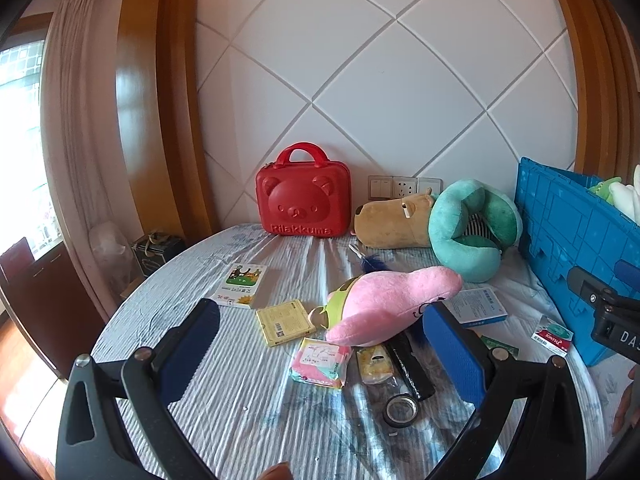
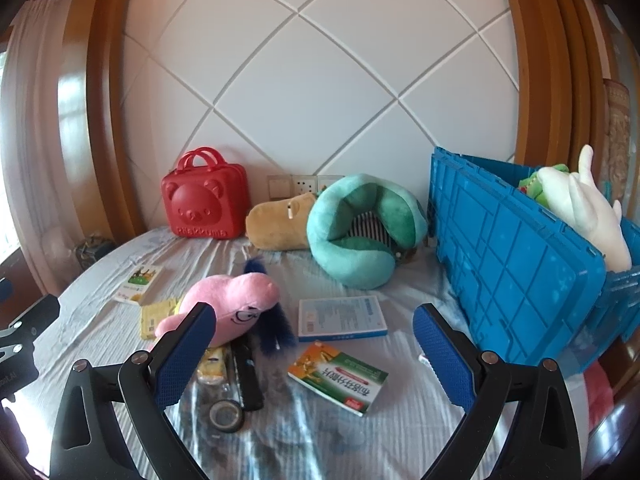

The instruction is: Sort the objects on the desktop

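Note:
A pink plush toy (image 1: 394,304) lies mid-table, also in the right wrist view (image 2: 230,310). Around it lie a yellow box (image 1: 285,322), a pink packet (image 1: 320,362), a black tape roll (image 1: 401,410), a white-blue box (image 2: 342,317) and a green-orange medicine box (image 2: 339,376). A blue crate (image 2: 516,276) stands at the right, holding a white plush (image 2: 588,208). My left gripper (image 1: 320,344) is open and empty above the packet. My right gripper (image 2: 312,344) is open and empty above the medicine box.
A red bear case (image 1: 303,196), a brown plush (image 1: 394,220) and a teal neck pillow (image 1: 472,228) sit at the back by the wall. A picture-card box (image 1: 242,284) lies left. The round table's edge (image 1: 120,320) drops off at the left.

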A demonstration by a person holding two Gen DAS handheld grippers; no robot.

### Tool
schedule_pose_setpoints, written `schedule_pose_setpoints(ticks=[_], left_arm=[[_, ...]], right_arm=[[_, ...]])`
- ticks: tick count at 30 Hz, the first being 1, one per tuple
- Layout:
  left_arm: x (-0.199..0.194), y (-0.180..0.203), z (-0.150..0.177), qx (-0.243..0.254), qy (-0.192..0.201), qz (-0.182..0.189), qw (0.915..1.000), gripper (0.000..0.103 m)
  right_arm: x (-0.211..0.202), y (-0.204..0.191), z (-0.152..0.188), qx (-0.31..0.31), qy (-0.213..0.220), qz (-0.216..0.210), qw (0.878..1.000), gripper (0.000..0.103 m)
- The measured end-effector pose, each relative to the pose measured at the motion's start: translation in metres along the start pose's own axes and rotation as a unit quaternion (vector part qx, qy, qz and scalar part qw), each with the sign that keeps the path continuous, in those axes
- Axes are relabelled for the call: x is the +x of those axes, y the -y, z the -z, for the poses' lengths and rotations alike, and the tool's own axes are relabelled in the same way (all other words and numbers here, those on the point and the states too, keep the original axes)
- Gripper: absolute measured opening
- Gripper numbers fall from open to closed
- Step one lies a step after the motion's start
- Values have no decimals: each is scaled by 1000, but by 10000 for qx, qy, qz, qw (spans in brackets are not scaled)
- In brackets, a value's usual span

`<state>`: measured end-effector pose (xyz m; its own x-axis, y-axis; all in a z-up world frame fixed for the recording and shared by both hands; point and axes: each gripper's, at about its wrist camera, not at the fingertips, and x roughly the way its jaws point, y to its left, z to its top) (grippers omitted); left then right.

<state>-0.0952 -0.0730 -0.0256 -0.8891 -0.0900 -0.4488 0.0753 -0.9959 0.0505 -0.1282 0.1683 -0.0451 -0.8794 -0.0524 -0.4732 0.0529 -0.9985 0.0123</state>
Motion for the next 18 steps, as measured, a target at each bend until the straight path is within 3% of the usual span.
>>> schedule_pose_setpoints(ticks=[18], left_arm=[[4, -6, 1, 1, -45, 38, 10000, 103]], right_arm=[[-1, -4, 0, -8, -2, -20, 10000, 100]])
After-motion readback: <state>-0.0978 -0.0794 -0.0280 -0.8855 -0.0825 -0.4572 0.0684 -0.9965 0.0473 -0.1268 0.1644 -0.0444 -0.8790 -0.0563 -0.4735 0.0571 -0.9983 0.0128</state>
